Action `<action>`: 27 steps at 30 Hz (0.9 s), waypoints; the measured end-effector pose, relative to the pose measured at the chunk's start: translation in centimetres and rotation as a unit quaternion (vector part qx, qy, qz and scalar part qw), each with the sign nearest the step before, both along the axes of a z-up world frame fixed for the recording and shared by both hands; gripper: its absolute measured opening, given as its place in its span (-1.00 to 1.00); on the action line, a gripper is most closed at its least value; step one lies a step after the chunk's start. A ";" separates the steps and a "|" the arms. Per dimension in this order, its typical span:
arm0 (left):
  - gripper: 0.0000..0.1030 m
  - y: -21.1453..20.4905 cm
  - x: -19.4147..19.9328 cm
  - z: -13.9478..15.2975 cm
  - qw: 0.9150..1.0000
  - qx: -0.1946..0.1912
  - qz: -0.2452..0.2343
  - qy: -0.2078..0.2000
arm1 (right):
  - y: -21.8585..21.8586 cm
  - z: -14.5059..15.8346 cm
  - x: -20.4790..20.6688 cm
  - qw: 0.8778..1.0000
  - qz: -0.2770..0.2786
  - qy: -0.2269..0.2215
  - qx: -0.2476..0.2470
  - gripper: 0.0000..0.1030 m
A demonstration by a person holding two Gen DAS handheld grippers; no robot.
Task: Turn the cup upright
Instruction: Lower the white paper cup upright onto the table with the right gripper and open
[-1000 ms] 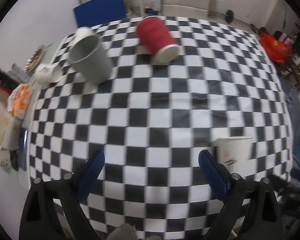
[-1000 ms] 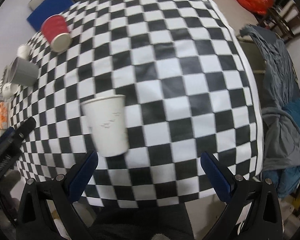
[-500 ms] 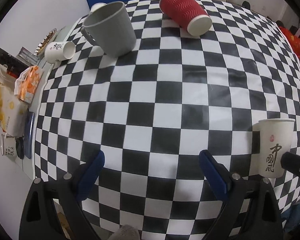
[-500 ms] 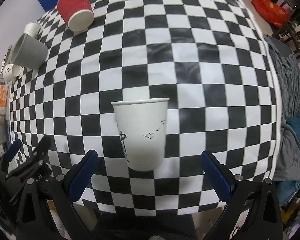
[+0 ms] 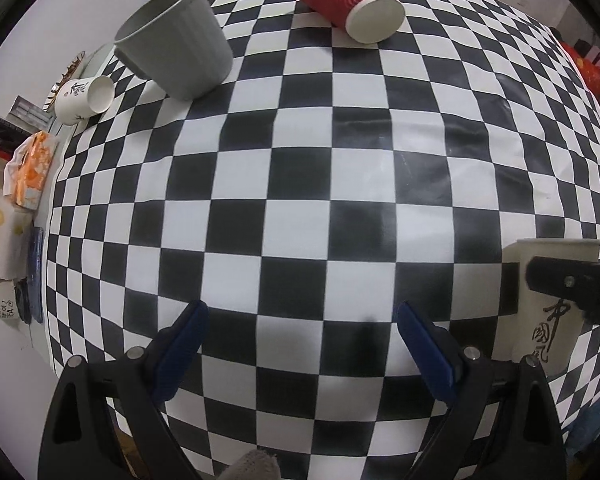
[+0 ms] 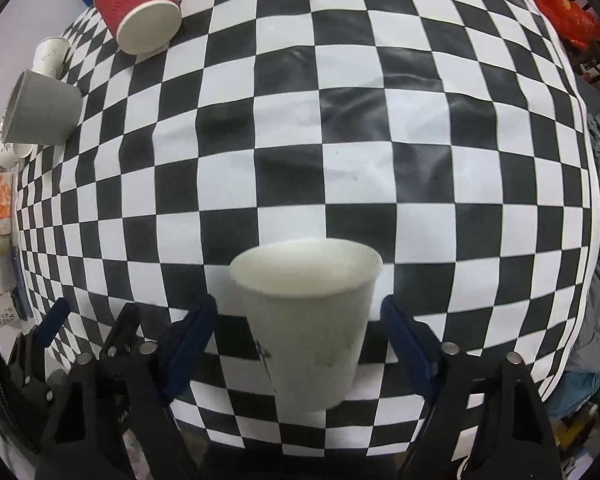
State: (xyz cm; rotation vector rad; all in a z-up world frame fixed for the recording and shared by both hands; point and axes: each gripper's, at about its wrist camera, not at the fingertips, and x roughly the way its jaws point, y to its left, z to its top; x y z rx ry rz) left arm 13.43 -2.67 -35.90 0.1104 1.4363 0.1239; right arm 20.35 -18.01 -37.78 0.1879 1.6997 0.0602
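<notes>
A white paper cup (image 6: pixel 308 320) with black characters stands upright on the checkered tablecloth (image 6: pixel 340 140), between the open fingers of my right gripper (image 6: pixel 300 316); the pads do not touch it. It also shows in the left wrist view (image 5: pixel 548 304), partly behind the right gripper's black finger. My left gripper (image 5: pixel 300 316) is open and empty above the cloth, left of the cup. A red ribbed cup (image 5: pixel 344 0) lies on its side at the far end. A grey cup (image 5: pixel 176 36) stands tilted-looking at the far left.
A small white printed cup (image 5: pixel 84 98) lies on its side beyond the cloth's left edge. Snack packets (image 5: pixel 28 172) and boxes sit along the left side. A red bag (image 6: pixel 564 20) and grey-blue cloth (image 6: pixel 596 320) lie off the table's right side.
My right gripper has moved in so the white cup now stands between its fingers. My left gripper has moved forward over the cloth; the red and grey cups look nearer.
</notes>
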 end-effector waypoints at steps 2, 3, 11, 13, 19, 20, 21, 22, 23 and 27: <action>0.86 -0.3 0.1 0.0 1.000 -0.003 0.001 0.002 | 0.0 -0.5 0.4 1.000 0.004 0.006 0.002 0.36; 0.86 -0.5 0.1 0.1 1.000 -0.004 0.001 0.002 | 0.0 -0.4 0.0 1.000 0.004 0.005 0.004 0.36; 0.86 -1.3 1.2 0.3 1.000 -0.015 0.002 0.004 | -1.1 1.9 1.0 0.999 -0.017 -0.044 0.015 0.31; 0.86 -1.3 1.7 0.3 1.000 -0.016 0.005 0.004 | -1.7 3.0 1.5 0.996 -0.032 -0.080 0.017 0.30; 0.86 -0.7 4.3 -0.1 1.000 -0.017 0.022 -0.002 | -3.6 6.1 3.6 0.971 -0.087 -0.223 0.007 0.30; 0.86 -0.6 4.6 -0.1 1.000 -0.016 0.024 -0.004 | -3.6 6.2 4.0 0.964 -0.092 -0.249 0.001 0.30; 0.86 -0.6 5.0 -0.2 1.000 -0.015 0.026 -0.005 | -3.4 6.3 4.3 0.958 -0.092 -0.272 -0.007 0.30; 0.86 -0.7 5.2 -0.3 0.999 -0.013 0.028 -0.005 | -3.3 6.2 4.7 0.952 -0.090 -0.292 -0.017 0.30; 0.86 -0.7 5.4 -0.4 0.999 -0.013 0.029 -0.005 | -2.9 6.0 5.0 0.947 -0.088 -0.308 -0.026 0.30; 0.86 -0.6 6.0 -0.8 1.000 -0.011 0.025 -0.005 | -1.9 5.1 4.4 0.937 -0.074 -0.339 -0.041 0.30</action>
